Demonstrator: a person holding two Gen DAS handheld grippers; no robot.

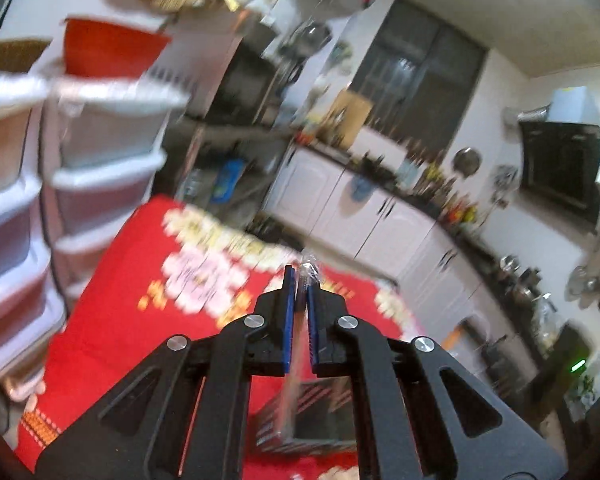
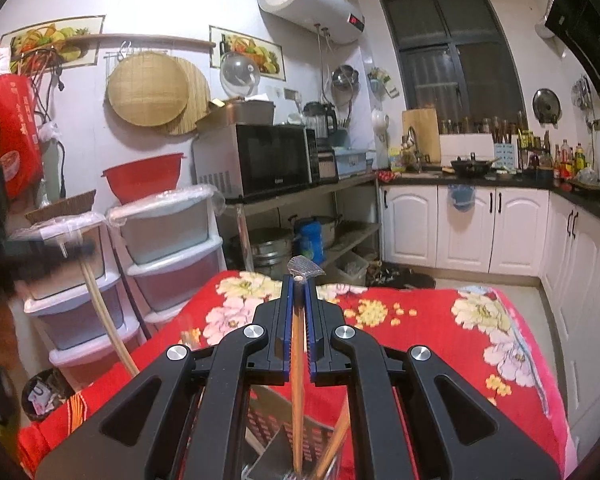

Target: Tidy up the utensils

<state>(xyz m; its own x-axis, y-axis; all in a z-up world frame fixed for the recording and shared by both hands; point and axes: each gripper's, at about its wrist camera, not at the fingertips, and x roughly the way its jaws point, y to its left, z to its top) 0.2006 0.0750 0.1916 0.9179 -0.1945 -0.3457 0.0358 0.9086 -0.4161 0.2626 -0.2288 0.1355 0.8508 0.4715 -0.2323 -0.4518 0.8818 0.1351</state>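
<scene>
Right wrist view: right tongs (image 2: pixel 299 280) pinch a chopstick (image 2: pixel 297 380) upright over the holder (image 2: pixel 276 440), another already inside. Left tongs (image 1: pixel 300 276) clamp a wrapped chopstick (image 1: pixel 296 344) above the red-covered surface (image 1: pixel 112 300).

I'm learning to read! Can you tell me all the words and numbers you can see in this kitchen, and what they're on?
Red bag: big Chinese characters in a round label, too blurred to read surely.
Water heater: red lit digits on its display, too small to read.
Microwave: small brand word on the door, too small to read.
Left wrist view: all blurred, nothing readable.
</scene>
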